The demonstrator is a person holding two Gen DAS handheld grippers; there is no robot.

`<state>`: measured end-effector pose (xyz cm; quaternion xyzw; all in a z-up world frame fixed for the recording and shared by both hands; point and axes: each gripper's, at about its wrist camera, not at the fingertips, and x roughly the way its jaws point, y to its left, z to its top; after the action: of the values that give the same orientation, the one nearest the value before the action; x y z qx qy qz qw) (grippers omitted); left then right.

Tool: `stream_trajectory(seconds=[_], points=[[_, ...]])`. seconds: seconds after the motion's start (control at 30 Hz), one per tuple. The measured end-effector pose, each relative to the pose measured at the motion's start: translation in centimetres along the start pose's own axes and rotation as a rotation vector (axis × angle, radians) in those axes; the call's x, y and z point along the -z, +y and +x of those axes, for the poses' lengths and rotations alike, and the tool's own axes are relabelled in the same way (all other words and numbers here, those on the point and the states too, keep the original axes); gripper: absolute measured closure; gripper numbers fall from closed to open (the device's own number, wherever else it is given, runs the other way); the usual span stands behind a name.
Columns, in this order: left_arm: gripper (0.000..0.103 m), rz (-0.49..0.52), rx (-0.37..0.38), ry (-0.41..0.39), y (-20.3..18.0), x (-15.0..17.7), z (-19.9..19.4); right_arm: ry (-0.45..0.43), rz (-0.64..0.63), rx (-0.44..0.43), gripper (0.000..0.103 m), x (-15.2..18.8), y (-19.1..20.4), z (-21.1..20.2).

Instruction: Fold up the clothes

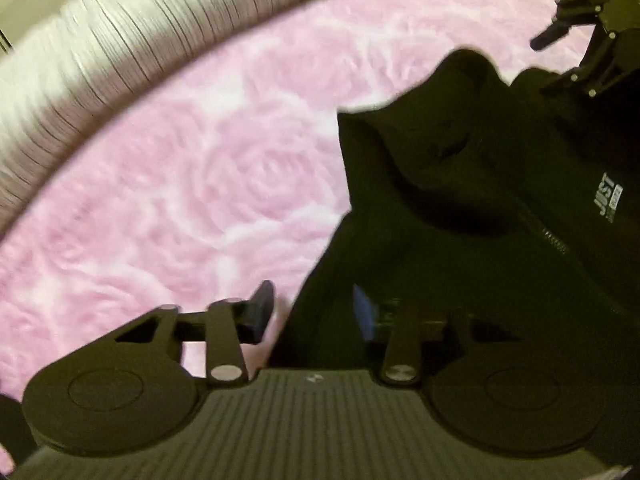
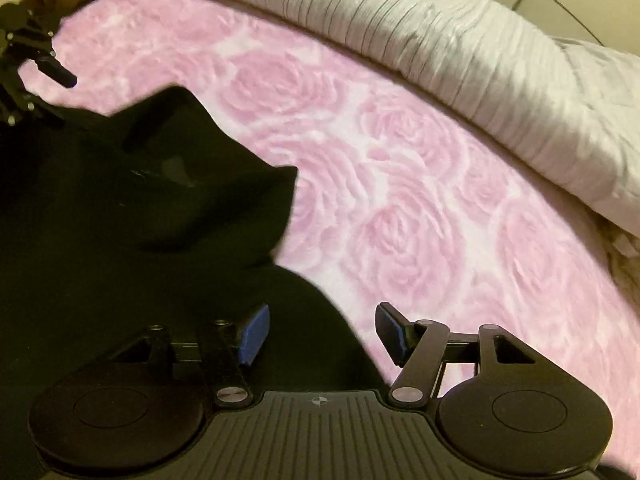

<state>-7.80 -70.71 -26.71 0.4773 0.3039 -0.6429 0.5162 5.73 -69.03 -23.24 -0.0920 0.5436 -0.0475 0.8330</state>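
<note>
The black jacket [image 1: 460, 200] lay on the pink rose blanket [image 1: 180, 200], its edge under both grippers. The left gripper [image 1: 312, 312] stood part spread and the right gripper [image 2: 320, 334] wide, neither pinching cloth.

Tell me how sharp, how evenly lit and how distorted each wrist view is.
Left wrist view: motion-smeared; the pink rose blanket looks soft, the black garment is nearly featureless shadow except for its white lettering, and the fisheye bows the white bedding. Right wrist view: somewhat crisper, roses readable, the garment again underexposed, edges bent, corners vignetted, no glare.
</note>
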Motion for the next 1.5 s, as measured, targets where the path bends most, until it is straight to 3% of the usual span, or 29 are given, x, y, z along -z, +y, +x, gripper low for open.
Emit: stream_trajectory(seconds=[0.1,0.17,0.2,0.23,0.37,0.47,0.6,0.63,0.67,0.73,0.83,0.9,1.07,1.13,1.2,1.33,1.4,1.43,1.47,1.5], points=[[0.078,0.018,0.006,0.030,-0.6,0.0,1.0,0.022,-0.041,-0.066,0.041,0.7,-0.6,1.5],[0.097,0.009,0.001,0.036,-0.7,0.1,0.7,0.035,-0.043,-0.105,0.071,1.4,-0.9,2.0],[0.097,0.002,-0.006,0.029,-0.7,0.2,0.1,0.040,-0.042,-0.107,0.097,1.8,-0.9,2.1],[0.097,-0.006,-0.020,0.011,-0.7,0.2,-0.8,0.039,-0.040,-0.093,0.101,2.0,-1.0,1.6],[0.097,-0.142,-0.054,-0.095,2.3,-0.5,-4.5,-0.052,0.036,-0.058,0.102,1.3,-4.6,-2.3],[0.096,-0.186,-0.106,-0.145,4.3,-2.6,-4.7,-0.112,0.046,-0.023,0.102,-0.7,-7.2,-3.3],[0.089,-0.275,-0.151,-0.079,5.9,-4.7,-1.2,-0.130,0.069,-0.031,0.100,-4.0,-8.0,-0.9],[0.083,-0.302,-0.165,-0.051,6.2,-4.7,-0.2,-0.121,0.090,-0.047,0.097,-4.6,-8.2,0.1],[0.084,-0.322,-0.193,-0.030,6.3,-4.6,0.4,-0.104,0.121,-0.054,0.094,-4.7,-8.3,0.8],[0.085,-0.340,-0.232,-0.040,6.0,-3.9,0.2,-0.123,0.174,0.012,0.074,-4.2,-8.4,0.4],[0.080,-0.326,-0.259,-0.076,4.5,-2.9,-1.2,-0.187,0.281,0.063,0.052,-1.4,-9.3,-3.1],[0.079,-0.310,-0.242,-0.095,2.8,-2.6,-2.1,-0.220,0.355,0.091,0.049,0.8,-9.9,-6.1],[0.071,-0.254,-0.110,-0.160,-4.9,-3.3,-4.7,-0.289,0.586,0.182,0.043,8.7,-10.5,-15.4],[0.064,-0.208,-0.035,-0.191,-9.0,-4.4,-5.3,-0.271,0.644,0.218,0.030,12.2,-10.5,-17.9],[0.060,-0.147,0.043,-0.220,-13.4,-5.8,-5.6,-0.205,0.686,0.230,0.027,15.4,-10.0,-18.3],[0.058,-0.017,0.159,-0.259,-21.2,-9.2,-4.6,-0.071,0.794,0.146,0.027,20.5,-9.1,-15.8],[0.057,0.057,0.172,-0.263,-24.3,-10.6,-3.5,-0.049,0.815,0.085,0.027,21.5,-9.0,-13.8],[0.057,0.092,0.166,-0.257,-25.6,-11.2,-2.8,-0.036,0.826,0.060,0.032,22.0,-9.1,-12.7],[0.057,0.123,0.159,-0.249,-26.8,-11.6,-2.2,-0.016,0.840,0.052,0.043,22.2,-9.5,-11.7],[0.057,0.143,0.153,-0.238,-27.7,-11.9,-1.7,0.005,0.844,0.046,0.082,22.3,-9.9,-10.9]])
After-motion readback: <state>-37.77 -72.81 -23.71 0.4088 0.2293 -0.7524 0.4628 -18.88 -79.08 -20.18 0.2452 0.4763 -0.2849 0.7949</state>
